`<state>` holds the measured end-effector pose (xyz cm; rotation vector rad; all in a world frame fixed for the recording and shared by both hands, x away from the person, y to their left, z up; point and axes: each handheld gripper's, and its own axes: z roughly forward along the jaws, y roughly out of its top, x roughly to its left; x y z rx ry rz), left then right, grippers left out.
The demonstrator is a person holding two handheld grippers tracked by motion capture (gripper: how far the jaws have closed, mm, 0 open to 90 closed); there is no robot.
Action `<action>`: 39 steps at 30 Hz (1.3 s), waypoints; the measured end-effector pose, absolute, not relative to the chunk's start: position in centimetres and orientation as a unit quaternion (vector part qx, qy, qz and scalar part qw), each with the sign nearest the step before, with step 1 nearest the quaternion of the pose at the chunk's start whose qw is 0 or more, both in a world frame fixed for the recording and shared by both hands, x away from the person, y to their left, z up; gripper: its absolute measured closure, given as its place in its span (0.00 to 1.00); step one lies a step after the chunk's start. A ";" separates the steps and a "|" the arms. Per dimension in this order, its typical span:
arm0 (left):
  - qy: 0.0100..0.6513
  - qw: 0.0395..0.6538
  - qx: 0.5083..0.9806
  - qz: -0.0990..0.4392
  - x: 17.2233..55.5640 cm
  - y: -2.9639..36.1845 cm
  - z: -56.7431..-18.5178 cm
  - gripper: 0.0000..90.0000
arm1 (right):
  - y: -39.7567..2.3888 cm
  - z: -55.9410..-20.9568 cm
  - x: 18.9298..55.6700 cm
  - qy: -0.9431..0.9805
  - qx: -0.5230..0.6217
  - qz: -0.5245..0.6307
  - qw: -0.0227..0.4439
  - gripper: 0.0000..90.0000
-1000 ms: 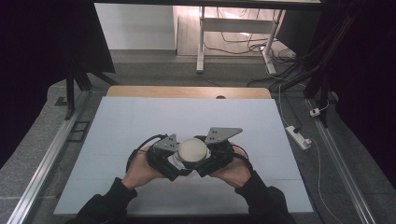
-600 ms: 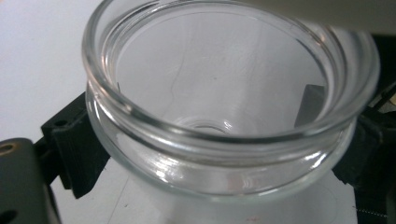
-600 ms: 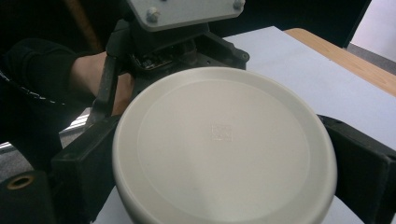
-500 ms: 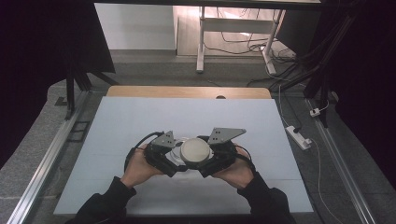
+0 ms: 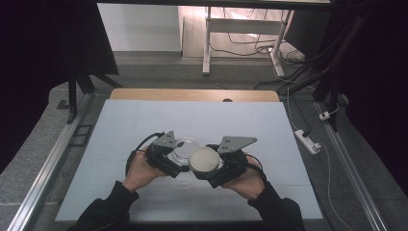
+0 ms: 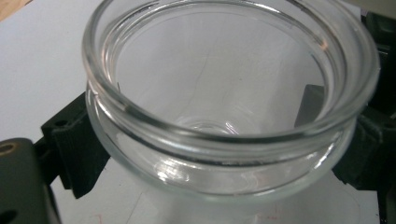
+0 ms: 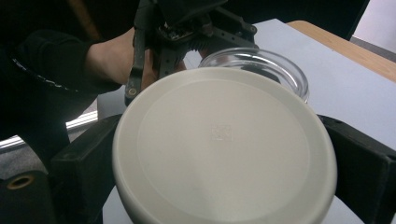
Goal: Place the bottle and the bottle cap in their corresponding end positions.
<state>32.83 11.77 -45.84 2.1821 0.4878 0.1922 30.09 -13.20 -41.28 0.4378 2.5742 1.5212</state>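
Note:
My left gripper is shut on a clear glass jar with its mouth open. In the left gripper view the jar sits between the two black jaws, and its thick rim faces the camera. My right gripper is shut on a round cream lid, held just right of the jar and overlapping its rim in the high view. In the right gripper view the lid lies flat between the jaws. The jar and the left gripper stand just behind it.
Both hands work over the near middle of a white table top. A wooden strip runs along its far edge. A metal rail lies on the left, and a power strip with cables lies on the floor at the right.
The lid sat over the jar between the two grippers before. Now the jar's open mouth shows to the left of the lid, and the two grippers have drawn slightly apart.

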 end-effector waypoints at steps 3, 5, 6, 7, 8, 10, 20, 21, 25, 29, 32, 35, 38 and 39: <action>0.200 0.434 0.875 0.081 33.0 12.0 -45.8 0.08 | -13.3 -41.3 30.0 0.850 0.146 0.503 0.060 0.08; 0.203 0.433 0.874 0.083 33.1 12.0 -45.8 0.08 | -13.4 -41.4 29.9 0.850 0.146 0.503 0.060 0.08; 0.204 0.433 0.874 0.084 33.1 12.1 -45.8 0.08 | -13.4 -41.4 29.9 0.850 0.146 0.503 0.060 0.08; 0.204 0.434 0.873 0.085 33.2 12.1 -45.8 0.08 | -13.4 -41.4 29.8 0.850 0.146 0.503 0.060 0.08; 0.205 0.434 0.873 0.086 33.2 12.1 -45.8 0.08 | -13.4 -41.5 29.8 0.850 0.145 0.503 0.060 0.08; 0.208 0.436 0.871 0.087 33.4 12.2 -45.7 0.08 | -13.4 -41.6 29.7 0.851 0.144 0.502 0.061 0.08; 0.220 0.437 0.867 0.098 34.1 12.6 -45.7 0.08 | -13.1 -42.4 29.1 0.855 0.140 0.496 0.063 0.08; 0.223 0.437 0.866 0.100 34.3 12.7 -45.7 0.08 | -13.1 -42.5 29.0 0.855 0.138 0.495 0.064 0.08; 0.225 0.437 0.865 0.101 34.8 12.7 -45.6 0.08 | -12.9 -42.8 28.7 0.858 0.136 0.491 0.063 0.08; 0.229 0.436 0.864 0.105 35.2 12.7 -45.6 0.08 | -12.8 -43.3 28.6 0.859 0.138 0.489 0.061 0.08; 0.232 0.436 0.863 0.106 35.5 12.7 -45.6 0.08 | -12.8 -43.7 28.5 0.860 0.140 0.488 0.058 0.08; 0.231 0.434 0.864 0.106 35.7 12.6 -45.6 0.08 | -12.7 -44.0 28.4 0.861 0.139 0.485 0.060 0.08; 0.230 0.432 0.866 0.107 36.1 12.3 -45.6 0.08 | -12.8 -44.4 28.4 0.863 0.141 0.482 0.059 0.08; 0.230 0.432 0.866 0.107 36.2 12.2 -45.7 0.08 | -12.8 -44.5 28.3 0.863 0.142 0.482 0.059 0.08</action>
